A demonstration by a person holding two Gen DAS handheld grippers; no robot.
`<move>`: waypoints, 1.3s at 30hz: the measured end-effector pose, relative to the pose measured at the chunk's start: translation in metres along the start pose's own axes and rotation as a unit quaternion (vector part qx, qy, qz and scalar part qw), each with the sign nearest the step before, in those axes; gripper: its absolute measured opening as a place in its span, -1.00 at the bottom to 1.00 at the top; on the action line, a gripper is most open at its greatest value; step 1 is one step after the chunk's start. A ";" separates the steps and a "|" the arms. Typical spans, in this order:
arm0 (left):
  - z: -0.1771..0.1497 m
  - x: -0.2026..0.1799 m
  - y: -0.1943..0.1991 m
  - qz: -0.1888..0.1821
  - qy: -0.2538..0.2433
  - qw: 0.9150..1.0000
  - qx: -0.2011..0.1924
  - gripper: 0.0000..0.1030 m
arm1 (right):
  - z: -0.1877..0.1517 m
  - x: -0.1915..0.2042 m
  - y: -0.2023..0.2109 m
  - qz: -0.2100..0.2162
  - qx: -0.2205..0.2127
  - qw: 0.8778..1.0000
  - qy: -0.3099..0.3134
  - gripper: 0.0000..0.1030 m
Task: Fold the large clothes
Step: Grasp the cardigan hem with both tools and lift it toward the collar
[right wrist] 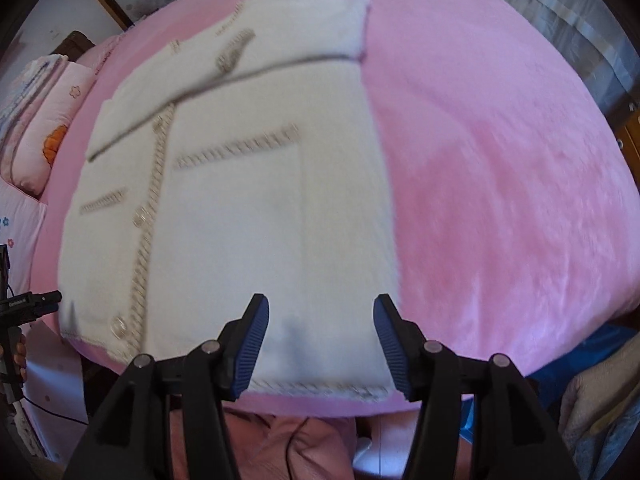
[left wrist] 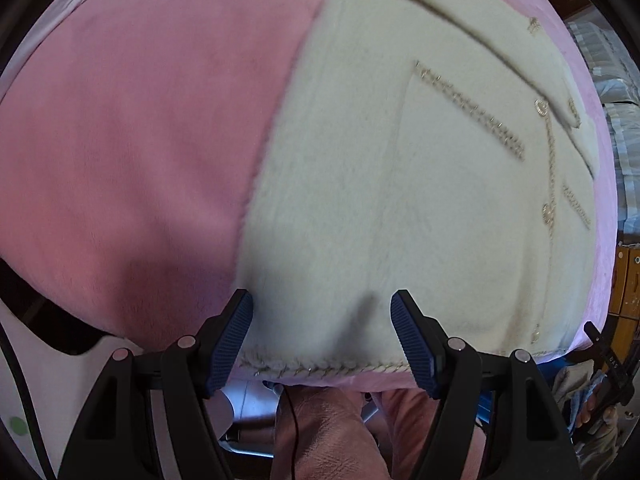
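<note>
Cardigan (left wrist: 380,200) lies flat on the pink bedspread (left wrist: 140,140); both tongs, left gripper (left wrist: 322,344) and right gripper (right wrist: 322,350), hang apart over its near hem, probably poised to pinch it for folding.

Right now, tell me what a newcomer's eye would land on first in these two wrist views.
A cream fleece cardigan with braided trim and round buttons lies flat on a bright pink blanket, its sleeves folded across the chest. The left gripper and right gripper both hang over its near hem, jaws open and empty. A pink pillow lies at the left edge of the right wrist view.
</note>
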State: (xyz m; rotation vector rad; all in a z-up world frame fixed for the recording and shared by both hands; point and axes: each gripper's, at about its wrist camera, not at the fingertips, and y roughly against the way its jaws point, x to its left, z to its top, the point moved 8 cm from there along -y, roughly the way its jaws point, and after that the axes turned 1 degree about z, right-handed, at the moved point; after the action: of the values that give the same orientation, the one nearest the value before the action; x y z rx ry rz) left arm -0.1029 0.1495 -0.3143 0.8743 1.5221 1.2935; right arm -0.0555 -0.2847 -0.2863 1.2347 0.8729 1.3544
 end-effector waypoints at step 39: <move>-0.024 -0.031 -0.030 -0.031 -0.047 0.997 0.044 -0.75 | -0.027 0.010 -0.031 0.017 0.101 0.993 0.058 -0.75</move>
State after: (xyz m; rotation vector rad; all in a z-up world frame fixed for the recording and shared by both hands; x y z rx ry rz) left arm -0.1144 0.1072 -0.3371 0.9238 1.5299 1.1323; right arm -0.0741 -0.2665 -0.3191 1.3398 1.0964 1.4011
